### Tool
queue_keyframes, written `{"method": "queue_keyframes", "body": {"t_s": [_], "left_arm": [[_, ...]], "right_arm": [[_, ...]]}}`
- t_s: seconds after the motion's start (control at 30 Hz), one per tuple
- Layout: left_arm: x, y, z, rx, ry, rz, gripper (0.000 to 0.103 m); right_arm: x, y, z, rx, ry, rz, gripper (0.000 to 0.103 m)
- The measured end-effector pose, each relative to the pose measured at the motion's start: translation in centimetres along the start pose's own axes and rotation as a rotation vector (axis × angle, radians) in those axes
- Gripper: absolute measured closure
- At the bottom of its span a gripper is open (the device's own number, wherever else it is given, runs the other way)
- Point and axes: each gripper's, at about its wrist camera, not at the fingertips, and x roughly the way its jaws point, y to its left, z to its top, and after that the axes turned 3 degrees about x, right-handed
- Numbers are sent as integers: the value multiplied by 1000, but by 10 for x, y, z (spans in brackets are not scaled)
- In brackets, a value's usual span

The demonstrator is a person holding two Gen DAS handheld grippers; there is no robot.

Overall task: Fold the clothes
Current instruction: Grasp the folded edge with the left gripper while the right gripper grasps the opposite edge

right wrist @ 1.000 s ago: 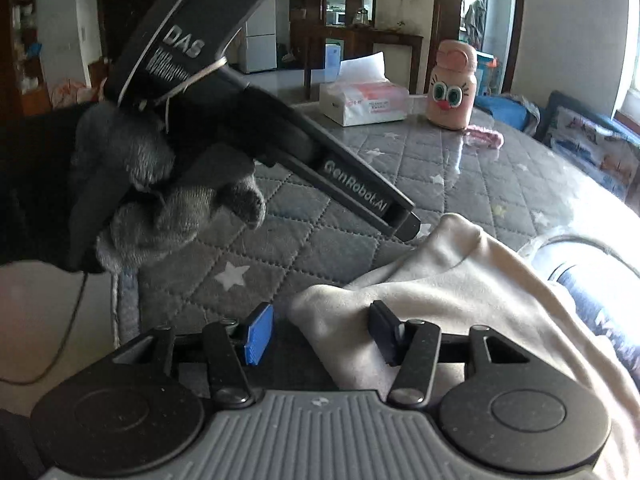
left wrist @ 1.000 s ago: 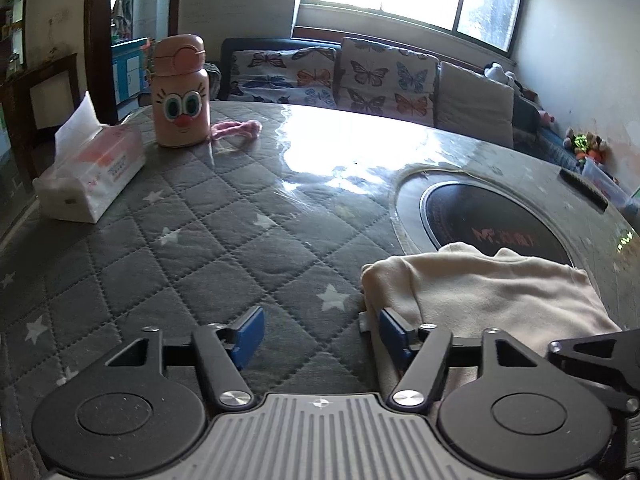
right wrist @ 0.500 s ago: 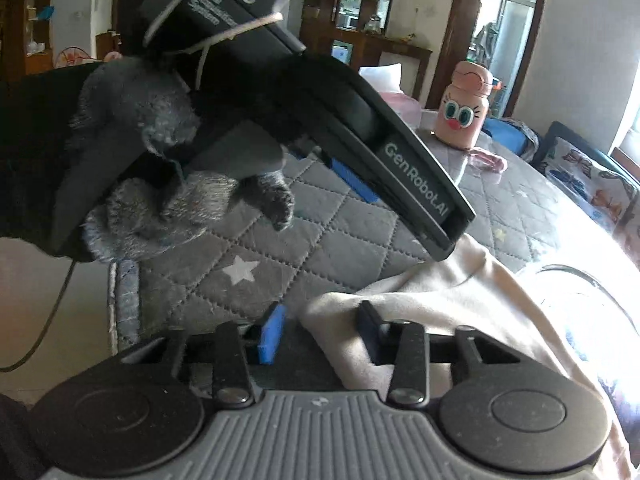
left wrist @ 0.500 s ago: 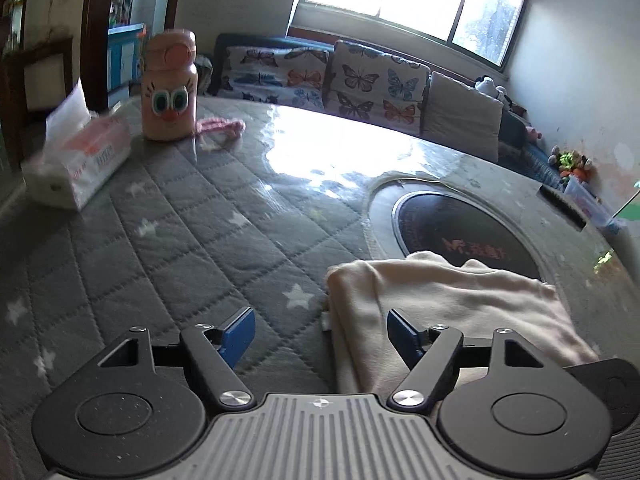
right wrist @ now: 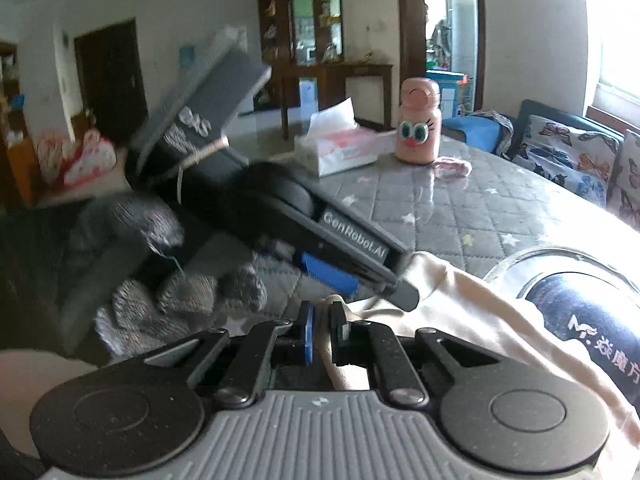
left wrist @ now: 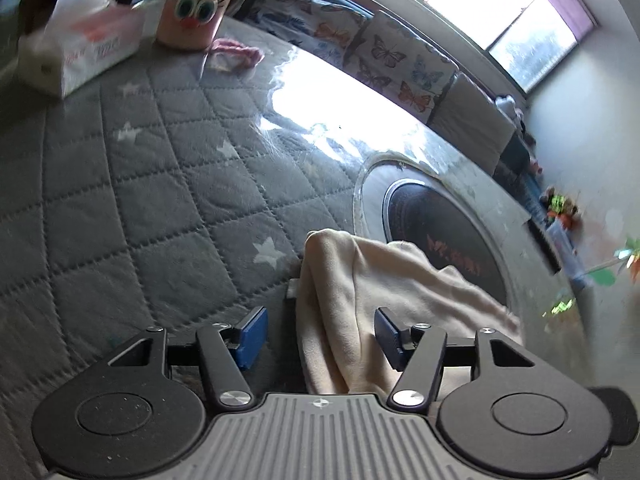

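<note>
Cream soft-knit garment [left wrist: 400, 280]: on grey quilted bench [left wrist: 160, 200]. Right tool [right wrist: 322, 330]: pinched onto its edge. Left tool [left wrist: 318, 330]: wide open, straddling fabric. Step: gripping corners; next, left closes.

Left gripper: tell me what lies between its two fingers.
In the left wrist view, the folded edge of the cream fabric garment lies between the open left gripper fingers, over the grey quilted star-patterned table cover.
</note>
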Motion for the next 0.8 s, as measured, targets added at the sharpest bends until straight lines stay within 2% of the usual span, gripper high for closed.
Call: {"method": "queue_keyframes", "body": {"t_s": [0.13,0.27,0.37,0.53,0.8], "left_arm": [[4,3,2,-73,20,-30,56],[9,6,2,-123,35,-46,78],[11,8,0,-141,32,-57,86],[9,8,-1,-122,21,-53,88],[8,9,-2,-115,21,-48,88]], "right_arm": [[-9,-4,1,18,-23,1,96],[-15,-2,-3,21,-30,2,96],[-16,0,-6,17,-21,-1,96],[-25,-10,-14,51,-21,-14,92],[-54,-73,-45,214,5,-222,91]]}}
